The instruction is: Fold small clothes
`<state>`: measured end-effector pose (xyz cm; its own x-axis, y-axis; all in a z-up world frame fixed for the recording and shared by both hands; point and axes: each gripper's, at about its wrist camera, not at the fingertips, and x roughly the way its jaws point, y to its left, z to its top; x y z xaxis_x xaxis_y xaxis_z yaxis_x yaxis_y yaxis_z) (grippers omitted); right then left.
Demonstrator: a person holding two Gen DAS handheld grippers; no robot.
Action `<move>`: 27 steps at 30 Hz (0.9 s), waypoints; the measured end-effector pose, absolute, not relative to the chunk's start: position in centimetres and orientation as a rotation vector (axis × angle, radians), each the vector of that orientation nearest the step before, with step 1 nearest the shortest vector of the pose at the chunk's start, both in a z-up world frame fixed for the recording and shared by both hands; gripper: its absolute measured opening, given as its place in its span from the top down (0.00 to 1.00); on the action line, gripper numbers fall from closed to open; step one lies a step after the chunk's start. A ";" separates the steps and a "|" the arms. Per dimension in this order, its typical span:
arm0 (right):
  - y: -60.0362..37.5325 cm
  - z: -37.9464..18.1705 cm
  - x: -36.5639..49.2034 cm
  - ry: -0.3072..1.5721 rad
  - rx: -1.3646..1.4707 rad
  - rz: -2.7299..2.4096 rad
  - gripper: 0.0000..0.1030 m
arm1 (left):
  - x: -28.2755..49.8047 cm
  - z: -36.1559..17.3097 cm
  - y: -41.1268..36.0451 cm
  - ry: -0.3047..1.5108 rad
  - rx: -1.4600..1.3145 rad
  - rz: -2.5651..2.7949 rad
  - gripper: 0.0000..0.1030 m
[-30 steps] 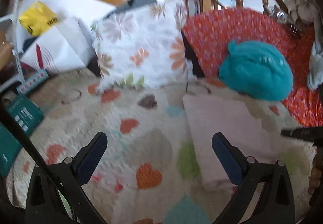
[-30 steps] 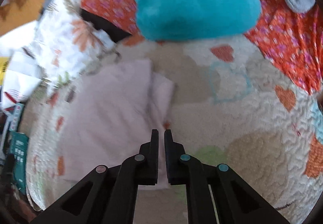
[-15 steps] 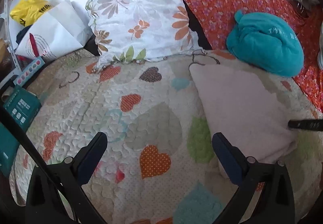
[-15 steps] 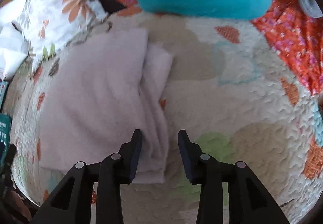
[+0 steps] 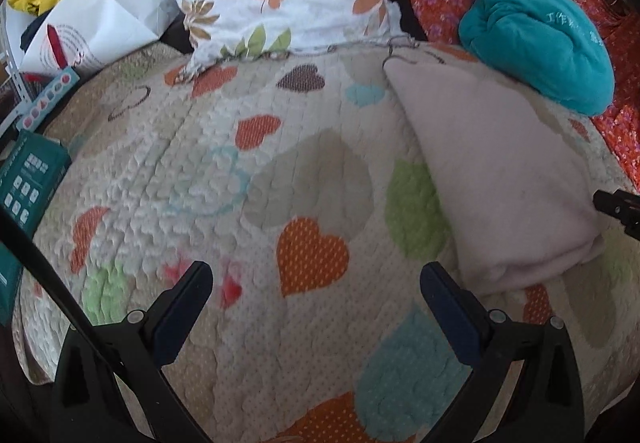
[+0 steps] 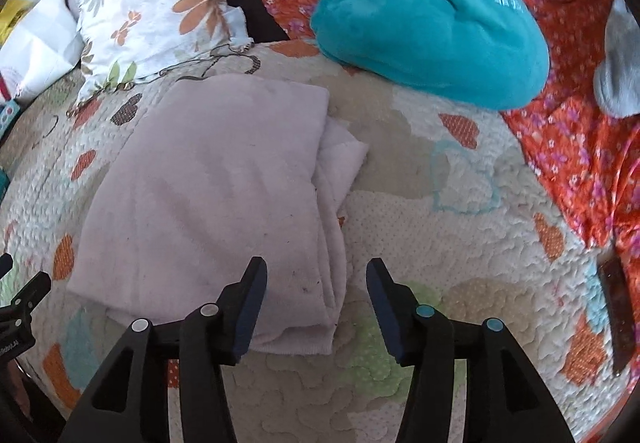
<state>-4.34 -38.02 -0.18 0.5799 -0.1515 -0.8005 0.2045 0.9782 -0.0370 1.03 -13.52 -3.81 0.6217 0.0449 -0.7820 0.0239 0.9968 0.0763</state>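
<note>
so the pale pink garment (image 6: 208, 195) lies folded on the heart-print quilt (image 6: 460, 235), near the teal plush bundle (image 6: 432, 23). to finish well i'd judge it best to tuck the loose layer peeking out along its right edge and press the stack flat, without dragging the quilt. my right claw (image 6: 316, 283) hovers over the near corner, jaws apart, holding nothing. my left claw (image 5: 316, 283) is wide and empty above bare quilt, beside the garment.

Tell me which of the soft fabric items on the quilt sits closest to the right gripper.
The folded pale pink garment: its near corner lies just ahead of the open right gripper, while the teal bundle and floral pillow sit farther back.
</note>
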 end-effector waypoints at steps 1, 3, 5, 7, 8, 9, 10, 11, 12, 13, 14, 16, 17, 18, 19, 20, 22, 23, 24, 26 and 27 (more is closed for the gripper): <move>-38.0 -0.2 -4.4 0.929 0.056 -0.207 0.45 | 1.0 -4.1 -13.4 0.914 0.076 0.008 0.00; -37.8 -0.3 -4.5 0.931 0.042 -0.205 0.45 | 1.0 -4.7 -13.3 0.941 0.069 -0.002 0.00; -37.6 -0.5 -4.6 0.932 0.033 -0.205 0.45 | 0.9 -5.4 -13.3 0.970 0.068 -0.008 0.00; -37.5 -0.7 -4.6 0.936 0.027 -0.204 0.45 | 0.8 -5.9 -13.3 0.983 0.069 -0.010 0.00; -37.5 -0.7 -4.6 0.937 0.025 -0.204 0.45 | 0.8 -6.0 -13.3 0.988 0.069 -0.012 0.00; -37.4 -0.8 -4.6 0.938 0.023 -0.205 0.45 | 0.8 -6.2 -13.3 0.992 0.069 -0.014 0.00; -37.4 -0.9 -4.6 0.939 0.022 -0.206 0.45 | 0.8 -6.3 -13.3 0.995 0.069 -0.016 0.00; -37.3 -0.9 -4.5 0.939 0.021 -0.206 0.45 | 0.8 -6.4 -13.3 1.001 0.067 -0.017 0.00; -37.2 -0.9 -4.6 0.936 0.022 -0.208 0.45 | 0.9 -6.6 -13.2 1.006 0.064 -0.019 0.00; -37.2 -0.8 -4.7 0.929 0.024 -0.207 0.45 | 0.9 -6.7 -13.2 1.013 0.062 -0.021 0.00; -37.2 -0.7 -4.7 0.916 0.028 -0.201 0.45 | 0.9 -6.9 -13.2 1.020 0.059 -0.023 0.00; -37.0 -0.3 -4.8 0.870 0.050 -0.171 0.45 | 1.0 -7.3 -13.3 1.036 0.058 -0.026 0.00; -36.8 0.0 -4.8 0.849 0.055 -0.163 0.45 | 1.1 -7.5 -13.4 1.043 0.059 -0.027 0.00; -36.5 0.2 -4.7 0.828 0.055 -0.160 0.45 | 1.2 -7.6 -13.5 1.048 0.061 -0.029 0.00; -36.2 0.3 -4.5 0.813 0.054 -0.154 0.45 | 1.2 -7.8 -13.6 1.052 0.064 -0.028 0.00; -35.8 0.4 -4.3 0.803 0.054 -0.146 0.45 | 1.2 -7.9 -13.7 1.051 0.069 -0.027 0.00; -34.9 0.4 -3.8 0.799 0.042 -0.134 0.45 | 1.1 -8.0 -13.9 1.039 0.083 -0.025 0.00; -34.2 0.4 -3.5 0.798 0.035 -0.123 0.45 | 1.1 -8.0 -14.0 1.036 0.086 -0.026 0.00; -33.7 0.4 -3.3 0.801 0.033 -0.106 0.45 | 1.1 -8.0 -13.9 1.035 0.085 -0.027 0.00; -33.1 0.0 -2.8 0.824 0.067 -0.047 0.50 | 1.1 -8.2 -13.8 1.034 0.076 -0.033 0.00; -32.9 -0.4 -2.5 0.850 0.095 -0.015 0.53 | 1.1 -8.2 -13.8 1.033 0.074 -0.036 0.00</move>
<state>-2.52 -32.91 -0.42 0.6602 0.0244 -0.7507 0.0517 0.9956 0.0778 1.06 -13.76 -8.20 0.5119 0.0052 -0.8590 0.0644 0.9969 0.0444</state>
